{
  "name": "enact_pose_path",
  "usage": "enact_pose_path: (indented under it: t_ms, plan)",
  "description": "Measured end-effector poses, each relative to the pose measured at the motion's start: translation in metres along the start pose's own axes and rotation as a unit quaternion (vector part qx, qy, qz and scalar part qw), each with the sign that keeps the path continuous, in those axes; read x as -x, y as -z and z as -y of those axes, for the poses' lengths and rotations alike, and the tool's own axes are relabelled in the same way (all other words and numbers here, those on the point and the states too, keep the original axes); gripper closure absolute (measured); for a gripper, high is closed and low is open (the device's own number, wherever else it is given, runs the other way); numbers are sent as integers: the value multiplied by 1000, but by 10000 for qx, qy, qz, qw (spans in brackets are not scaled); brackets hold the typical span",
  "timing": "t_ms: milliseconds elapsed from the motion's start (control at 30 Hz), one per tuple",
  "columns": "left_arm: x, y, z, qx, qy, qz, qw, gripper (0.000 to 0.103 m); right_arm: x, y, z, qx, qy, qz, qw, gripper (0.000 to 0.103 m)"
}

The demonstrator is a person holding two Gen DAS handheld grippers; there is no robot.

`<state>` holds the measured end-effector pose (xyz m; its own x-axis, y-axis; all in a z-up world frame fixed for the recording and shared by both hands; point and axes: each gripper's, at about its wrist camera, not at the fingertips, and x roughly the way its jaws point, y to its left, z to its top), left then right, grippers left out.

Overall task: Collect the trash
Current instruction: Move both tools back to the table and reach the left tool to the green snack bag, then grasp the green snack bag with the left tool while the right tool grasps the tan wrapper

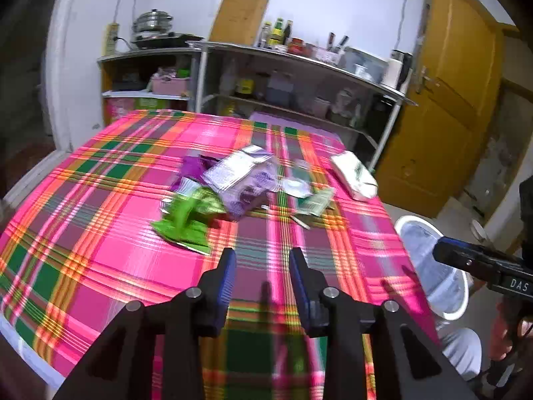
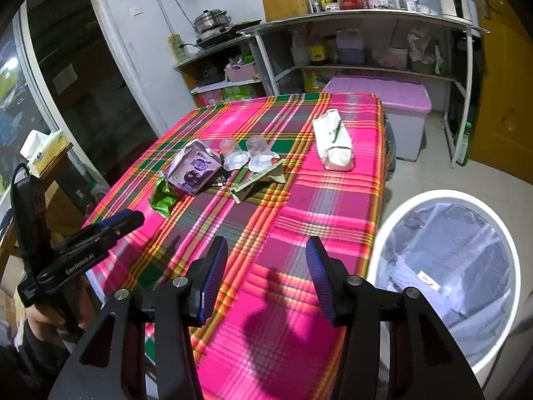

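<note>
Blue-padded fingers of the right gripper (image 2: pixel 266 260) stand nearest, spread fairly wide over the near edge of the table, with nothing between them. Beneath them lies the pink, green and orange plaid tablecloth (image 2: pixel 299 200), and their shadow falls on the cloth just below.

Off to the left, the left gripper (image 1: pixel 262 266) also hangs over the near part of the table, its fingers standing narrower but parted, gripping nothing. A hand (image 2: pixel 43 320) is wrapped around its handle.

The trash sits in a loose cluster near the middle of the table, well beyond both grippers. A purple carton (image 2: pixel 195 170) with fruit printed on it lies on its side. Just in front of it, to the left, is a crumpled green wrapper (image 2: pixel 163 196). Behind the carton, to the right, two clear plastic cups (image 2: pixel 248 153) lie side by side, with peeled foil lids at their mouths. A flattened greenish packet (image 2: pixel 260 181) lies in front of the cups.

Farther right, apart from the cluster, a white tissue pack (image 2: pixel 333 143) rests near the table's far right edge.

On the floor beside the table's right side stands a white bin (image 2: pixel 499 226) lined with a clear bag, with some items already at its bottom.
</note>
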<state>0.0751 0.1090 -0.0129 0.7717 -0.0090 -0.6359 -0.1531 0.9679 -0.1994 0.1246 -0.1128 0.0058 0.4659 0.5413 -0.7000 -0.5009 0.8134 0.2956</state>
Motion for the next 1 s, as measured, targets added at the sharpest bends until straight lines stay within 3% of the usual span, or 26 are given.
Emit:
enact_pose_path:
  t_ms: [100,333,500,1000]
  plan:
    - [-2,-6,-15,42,-103,59,9999,59,-12,-6,-4,3,-67,-67,10000,53]
    - [-23,-18,-43,46,-287,2,9996,56,-41,-21,-13,10,-161,-216,9996,53]
    - [-37,-26,-56,-37,-278,-31,9996,48,-62,-28,-15,-66,-197,-344,9992,53]
    - [-69,-37,-55,-342,55,-233,9991,48,-118,-55,-2,-661,-261,-624,9955,53]
